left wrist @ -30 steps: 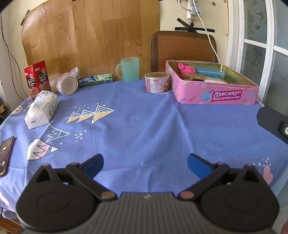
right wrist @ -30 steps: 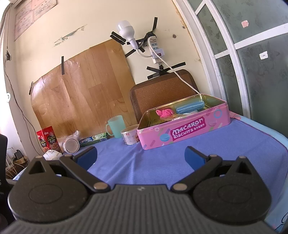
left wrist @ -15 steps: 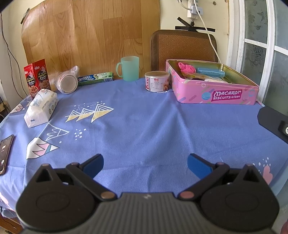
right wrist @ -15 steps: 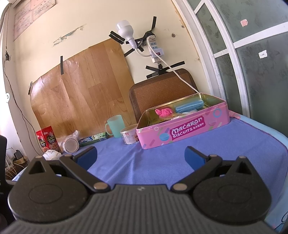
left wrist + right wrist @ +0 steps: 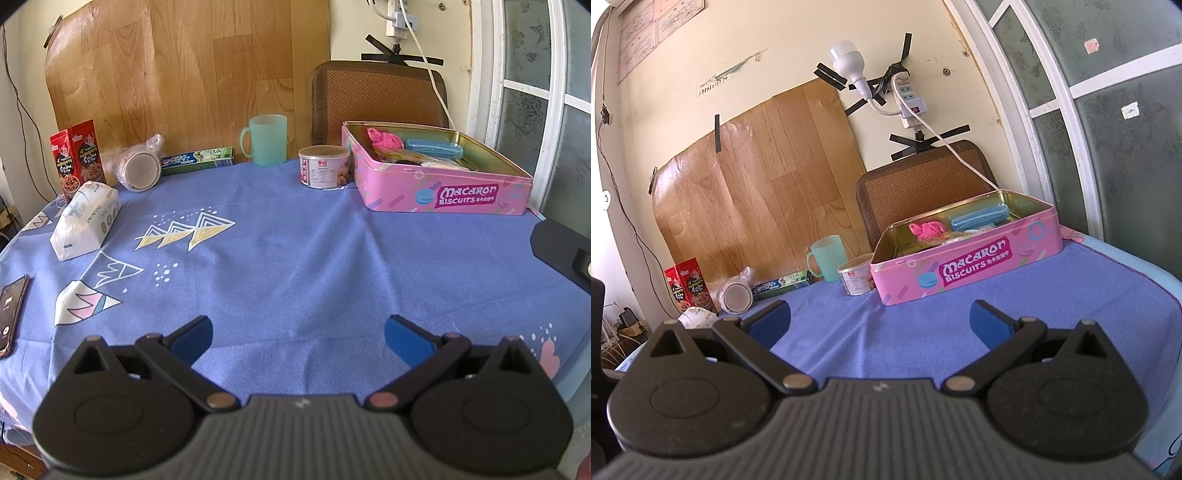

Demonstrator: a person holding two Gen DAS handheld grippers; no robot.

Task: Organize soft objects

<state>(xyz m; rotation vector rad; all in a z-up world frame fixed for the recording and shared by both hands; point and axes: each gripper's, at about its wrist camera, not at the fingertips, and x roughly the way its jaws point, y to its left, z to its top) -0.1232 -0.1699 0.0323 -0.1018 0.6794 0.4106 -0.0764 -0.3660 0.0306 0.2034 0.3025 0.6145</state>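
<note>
1. The left gripper (image 5: 298, 338) hovered released over the blue tablecloth (image 5: 295, 258), holding nothing.
2. The right gripper (image 5: 881, 319) was likewise spread wide and empty.
3. A pink soft object (image 5: 928, 229) lay inside the open pink biscuit tin (image 5: 967, 266) at the table's far right, beside a blue case (image 5: 979, 218).

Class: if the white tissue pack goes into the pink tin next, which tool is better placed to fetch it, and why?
Probably the left tool: open, with the tissue pack in plain view. The right tool, also open, faces the pink tin; the pack barely shows at its far left.
</note>
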